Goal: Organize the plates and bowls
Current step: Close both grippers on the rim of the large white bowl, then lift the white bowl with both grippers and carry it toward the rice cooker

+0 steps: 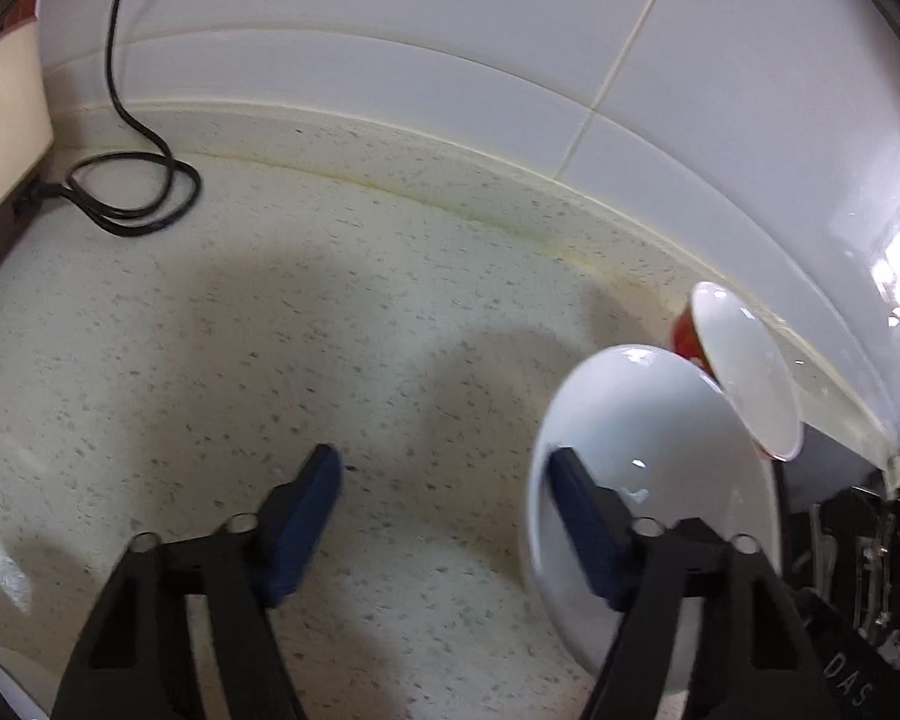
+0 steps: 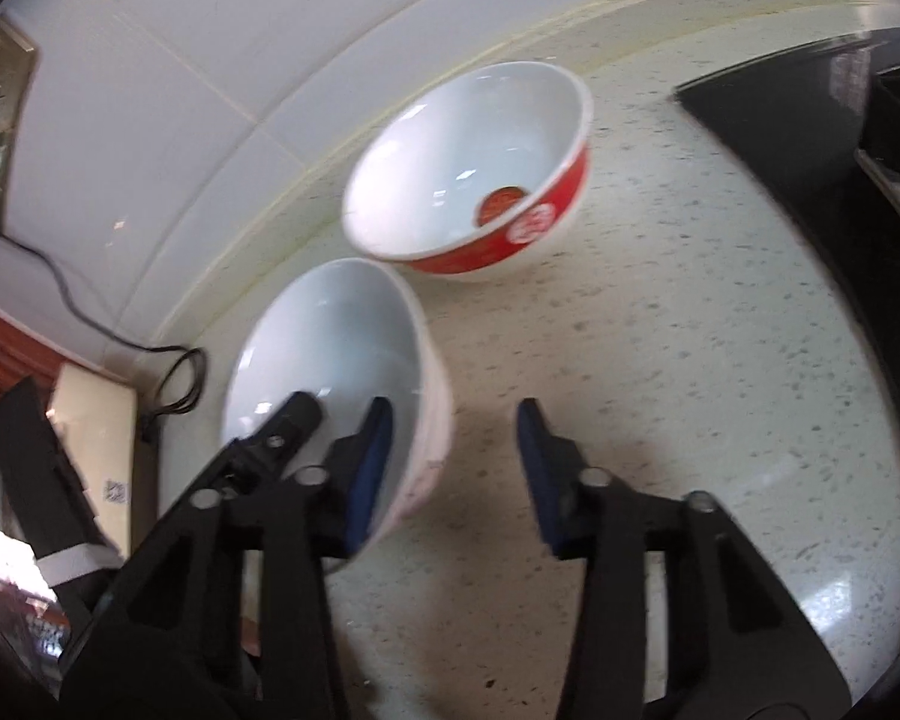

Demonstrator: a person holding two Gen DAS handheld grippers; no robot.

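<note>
Glazed white bowl sat on the speckled table, touching the red bowl at its one o'clock. Both looked slippery and breakable; the rim seemed the best hold. The left hand-held gripper and right hand-held gripper each straddled its rim, part-open, not pinching.

On the counter, 2 bowls touch: the nearer bowl before the farther bowl, by the wall.

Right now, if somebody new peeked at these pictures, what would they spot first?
Probably the red bowl with its white inside, sitting near the tiled wall. Right in front of it is a plain white bowl, with the right gripper straddling its rim. A black cable lies looped in the far corner of the speckled counter.
</note>
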